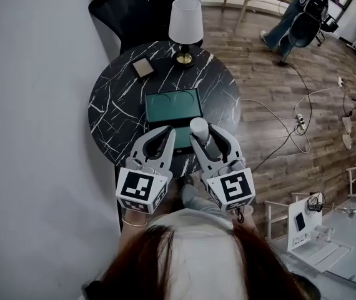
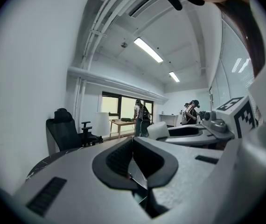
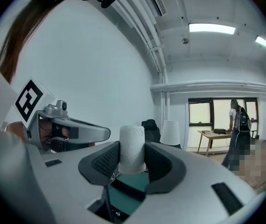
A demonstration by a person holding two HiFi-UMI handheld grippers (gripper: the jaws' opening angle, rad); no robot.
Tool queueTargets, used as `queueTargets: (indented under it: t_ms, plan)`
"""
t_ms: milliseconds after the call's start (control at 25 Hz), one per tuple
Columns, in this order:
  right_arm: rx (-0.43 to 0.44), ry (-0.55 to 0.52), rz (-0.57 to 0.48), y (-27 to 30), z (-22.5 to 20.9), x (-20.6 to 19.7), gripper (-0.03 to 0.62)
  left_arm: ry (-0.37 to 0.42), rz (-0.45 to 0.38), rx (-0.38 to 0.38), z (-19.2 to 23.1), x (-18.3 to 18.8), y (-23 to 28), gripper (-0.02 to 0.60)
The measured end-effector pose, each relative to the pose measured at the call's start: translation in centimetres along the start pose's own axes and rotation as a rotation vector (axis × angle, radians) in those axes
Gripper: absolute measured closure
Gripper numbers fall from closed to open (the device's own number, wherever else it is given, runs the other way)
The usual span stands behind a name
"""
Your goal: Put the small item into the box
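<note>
A white cylinder (image 1: pixel 198 129) stands upright between the pads of my right gripper (image 1: pixel 199 135), which is shut on it. In the right gripper view the cylinder (image 3: pixel 132 146) rises above the jaws of the right gripper (image 3: pixel 132 157). Under them shows the green box (image 3: pixel 123 195). That open green box (image 1: pixel 159 114), with two round recesses, lies on the round black marble table (image 1: pixel 112 108), just beyond both grippers. My left gripper (image 1: pixel 167 133) hangs beside the right one, shut with nothing in it. Its pads meet at the tip of the left gripper (image 2: pixel 133 143).
A white-shaded lamp (image 1: pixel 185 24) and a small framed square (image 1: pixel 143 67) stand at the table's far side. A black office chair (image 1: pixel 125 8) is behind the table. A person (image 1: pixel 296 11) stands far right, and cables (image 1: pixel 296 114) lie on the wooden floor.
</note>
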State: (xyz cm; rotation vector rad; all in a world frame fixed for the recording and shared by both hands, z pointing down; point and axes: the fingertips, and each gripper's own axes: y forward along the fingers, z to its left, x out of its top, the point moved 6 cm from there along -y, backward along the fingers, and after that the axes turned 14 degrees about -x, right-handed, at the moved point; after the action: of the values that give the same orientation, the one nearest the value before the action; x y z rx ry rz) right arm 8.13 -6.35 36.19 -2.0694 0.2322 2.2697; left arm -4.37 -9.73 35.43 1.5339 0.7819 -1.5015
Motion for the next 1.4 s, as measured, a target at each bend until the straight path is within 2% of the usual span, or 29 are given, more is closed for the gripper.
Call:
queueTargets:
  t_ms: [560, 1400]
  plan:
    - [0.073, -0.044, 0.044, 4.6, -0.6, -1.5, 0.415, -0.014, 0.018, 0.038, 3.1, -0.1, 2.4, 0.572]
    - [0.238, -0.209, 0.144, 10.1, -0.3, -6.0, 0.415, -0.047, 0.041, 0.079, 6.6, -0.4, 5.2, 0.572]
